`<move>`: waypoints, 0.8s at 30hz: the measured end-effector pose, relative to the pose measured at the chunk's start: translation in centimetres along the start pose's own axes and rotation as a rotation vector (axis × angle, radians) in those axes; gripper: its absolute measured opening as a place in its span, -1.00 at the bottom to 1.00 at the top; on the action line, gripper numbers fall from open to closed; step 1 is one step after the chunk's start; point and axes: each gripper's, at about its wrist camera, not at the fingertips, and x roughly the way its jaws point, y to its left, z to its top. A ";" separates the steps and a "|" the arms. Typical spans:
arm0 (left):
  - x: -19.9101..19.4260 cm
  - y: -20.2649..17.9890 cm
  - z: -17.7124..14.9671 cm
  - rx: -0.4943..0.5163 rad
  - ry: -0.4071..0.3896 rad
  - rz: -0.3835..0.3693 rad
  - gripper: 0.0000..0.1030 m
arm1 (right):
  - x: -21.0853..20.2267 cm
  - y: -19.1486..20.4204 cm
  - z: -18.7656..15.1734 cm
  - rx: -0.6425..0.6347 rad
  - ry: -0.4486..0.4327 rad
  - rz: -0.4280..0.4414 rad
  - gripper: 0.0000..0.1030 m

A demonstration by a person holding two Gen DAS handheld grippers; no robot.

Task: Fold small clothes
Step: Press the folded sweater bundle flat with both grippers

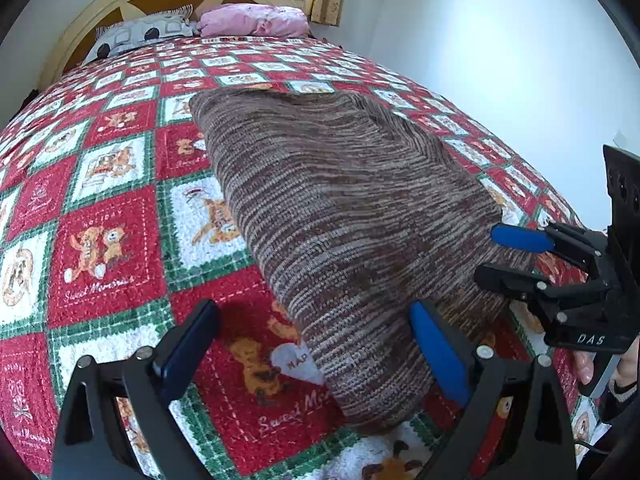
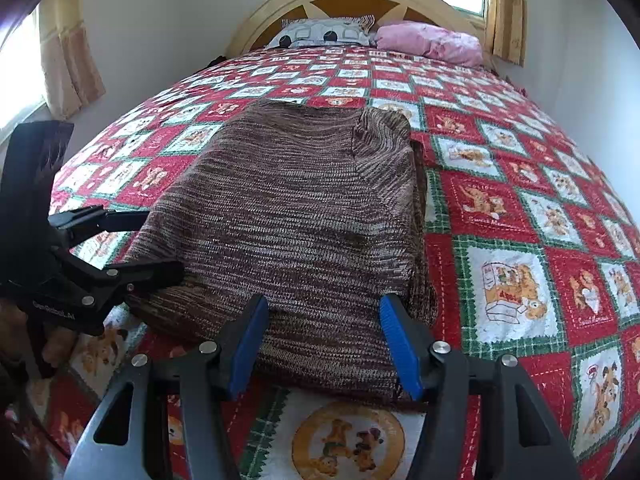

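sweater [image 2: 288,216]: showing coarse matt brown knit | bedspread [image 2: 500,216]: looking fuzzy, matt printed cloth | left tool [image 1: 314,348]: showing matt black plastic, blue ribbed pads, shiny metal rivets

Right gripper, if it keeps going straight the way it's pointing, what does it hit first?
Most likely the near edge of the brown knit sweater, which lies between its open fingers on the quilt; depth is uncertain.

We hold our left gripper [image 1: 314,344] tilted downward, jaws spread wide with nothing pinched. Our right gripper [image 2: 324,340] also tilts downward, jaws half apart, a hand [image 1: 600,364] gripping its handle.
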 end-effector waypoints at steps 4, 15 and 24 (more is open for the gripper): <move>-0.2 0.0 0.1 -0.005 -0.007 0.011 0.92 | -0.7 0.2 0.0 -0.025 -0.006 -0.009 0.15; -2.2 1.4 1.8 -0.070 -0.096 0.179 0.92 | -0.3 2.7 9.1 -0.108 -0.102 0.003 0.04; -0.8 1.4 0.8 -0.031 -0.050 0.135 0.92 | 8.7 4.8 10.7 -0.116 0.104 0.054 -0.08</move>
